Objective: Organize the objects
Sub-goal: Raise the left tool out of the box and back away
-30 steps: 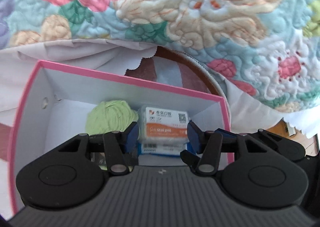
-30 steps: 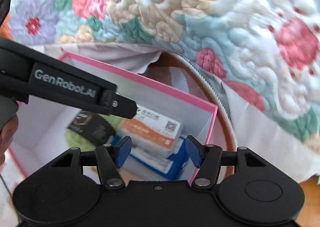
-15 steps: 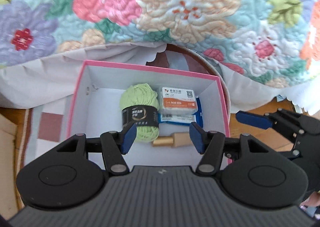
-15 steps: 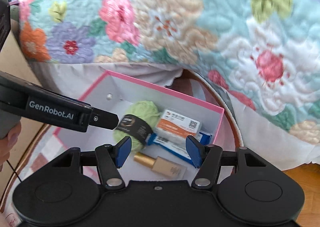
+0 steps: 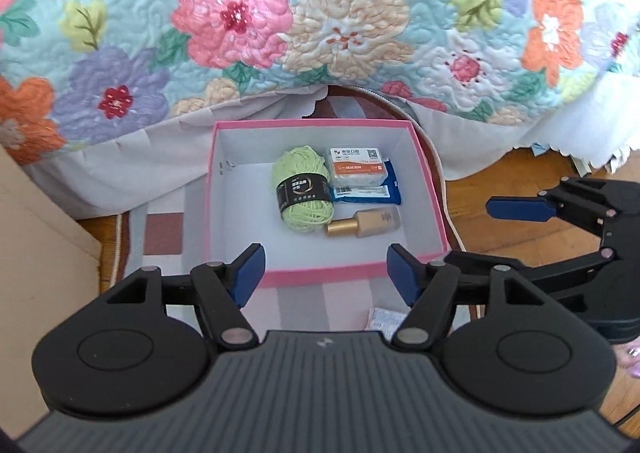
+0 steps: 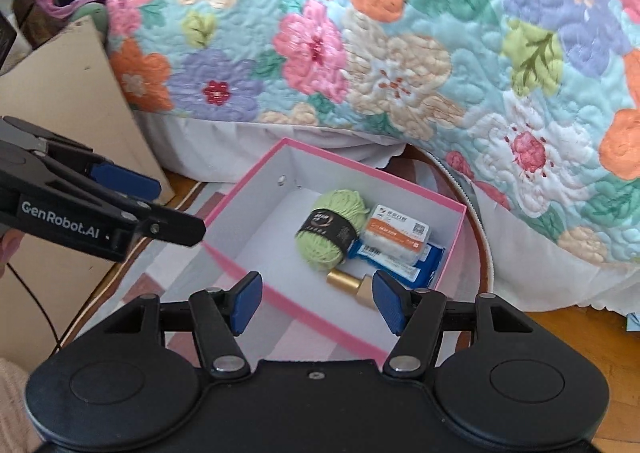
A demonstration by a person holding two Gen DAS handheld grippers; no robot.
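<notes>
A pink-rimmed white box (image 5: 236, 189) (image 6: 256, 253) stands on a striped rug by the bed. In it lie a green yarn ball (image 5: 303, 189) (image 6: 330, 229), an orange-and-white packet (image 5: 356, 167) (image 6: 396, 233) on a blue pack (image 5: 376, 193) (image 6: 424, 261), and a gold-capped bottle (image 5: 366, 224) (image 6: 352, 285). My left gripper (image 5: 324, 277) is open and empty, above the box's near edge. My right gripper (image 6: 316, 301) is open and empty, at the box's near right side; it also shows in the left wrist view (image 5: 520, 209).
A floral quilt (image 5: 320, 21) (image 6: 400, 45) hangs over the bed behind the box. A beige board (image 5: 36, 237) (image 6: 76, 105) stands at the left. A small packet (image 5: 386, 319) lies on the rug. Wooden floor (image 5: 500, 181) lies at the right.
Both grippers have pulled back and up from the box. The orange-and-white packet that sat between the left fingers now lies in the box. The box looks smaller and whole.
</notes>
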